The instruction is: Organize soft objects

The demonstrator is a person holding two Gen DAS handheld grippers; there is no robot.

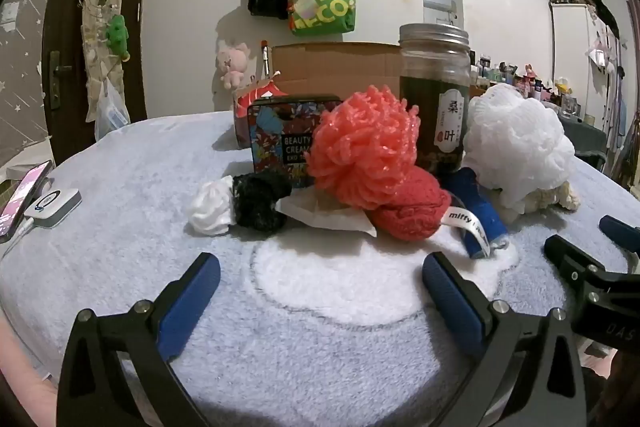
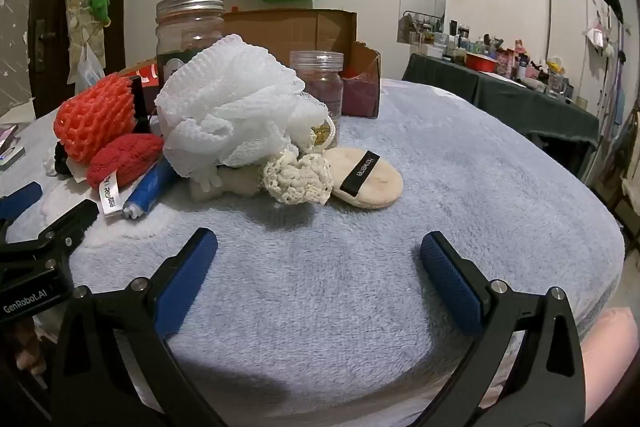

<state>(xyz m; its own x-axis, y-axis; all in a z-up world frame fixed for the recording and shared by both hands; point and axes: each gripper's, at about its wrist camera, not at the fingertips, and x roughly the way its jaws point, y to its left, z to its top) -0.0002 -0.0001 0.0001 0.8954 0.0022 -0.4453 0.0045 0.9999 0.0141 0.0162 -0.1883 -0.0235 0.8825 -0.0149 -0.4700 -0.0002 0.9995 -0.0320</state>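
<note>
Left claw [image 1: 320,283] and right claw [image 2: 318,259] both gape wide, empty; white mesh bath pouf [image 2: 232,107] looks light, squashy—pinch a bunched fold.

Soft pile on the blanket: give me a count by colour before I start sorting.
White: 2, mesh bath pouf, small ruffled scrunchie
Red/coral: 2, coral foam net, red knitted pouch
Black: 1, fuzzy scrunchie
Cream: 2, crocheted scrunchie, round powder puff
Total: 7
</note>
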